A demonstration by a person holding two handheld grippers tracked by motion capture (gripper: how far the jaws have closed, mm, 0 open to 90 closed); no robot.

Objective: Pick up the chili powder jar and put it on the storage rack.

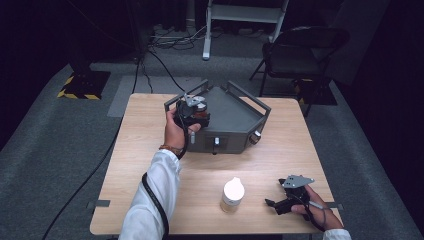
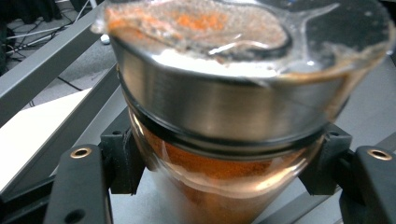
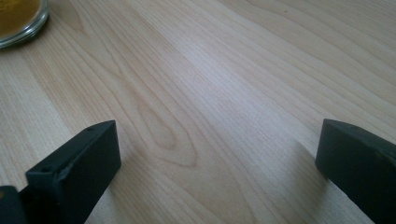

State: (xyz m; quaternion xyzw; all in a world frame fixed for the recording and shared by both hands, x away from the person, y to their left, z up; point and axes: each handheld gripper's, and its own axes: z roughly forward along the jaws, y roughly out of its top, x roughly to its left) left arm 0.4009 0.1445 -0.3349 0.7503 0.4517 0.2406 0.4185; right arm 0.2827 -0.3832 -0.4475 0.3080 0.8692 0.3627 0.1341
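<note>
1. High view: the left gripper (image 1: pixel 194 111) is over the near-left corner of the grey metal case (image 1: pixel 235 117), at the far middle of the table (image 1: pixel 150 165). The jar it holds is hidden under the hand here. The right gripper (image 1: pixel 286 199) rests low near the table's near-right edge, well apart from the case. A second, white-capped jar (image 1: pixel 232 194) stands upright just to its left. The left hand is clearly the nearer to the case.

2. Left gripper view: the jaws are clamped on the glass body of a spice jar (image 2: pixel 233 116) holding orange powder, one pad on each side below its steel band. The jar's long axis tilts away from the camera, with the clear lid end up and forward over the case's grey top; I judge it is being set down or lifted there.

3. Right gripper view: the jaws stand wide apart with nothing between them, just bare wood. The base of a glass jar (image 3: pixel 18 18) sits far left, ahead of the left jaw.
</note>
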